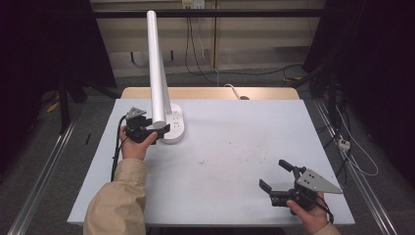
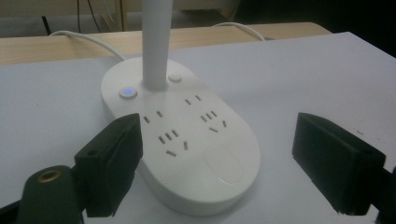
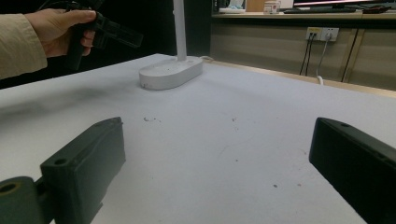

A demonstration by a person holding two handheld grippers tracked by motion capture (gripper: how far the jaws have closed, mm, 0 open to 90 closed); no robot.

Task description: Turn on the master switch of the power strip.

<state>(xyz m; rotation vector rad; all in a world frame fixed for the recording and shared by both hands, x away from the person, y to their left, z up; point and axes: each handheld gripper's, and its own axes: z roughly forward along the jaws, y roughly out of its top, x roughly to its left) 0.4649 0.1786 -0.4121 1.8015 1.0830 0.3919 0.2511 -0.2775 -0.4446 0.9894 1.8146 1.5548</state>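
So the white desk lamp (image 1: 169, 122) sits toward the far left of the bench (image 1: 235, 161), oval base flat on the grey top and its long white arm (image 1: 155, 58) rising from the back end of the base. In the left tool's own view the base has rows of socket slots on top, a small button lit blue (image 2: 128, 92) left of the stem, a plain round button to the right of it, and a bigger oval pad near the front end. The left tool (image 1: 155, 133) is right at the near-left edge of the base, released, jaws spread wide on either side of the base's front end and not pressing on it as far as I can see. A white cord runs off behind the base across the wooden strip at the back. The right tool (image 1: 275, 177) is well away at the near right corner of the bench, also released, jaws wide apart with just bare bench between them.
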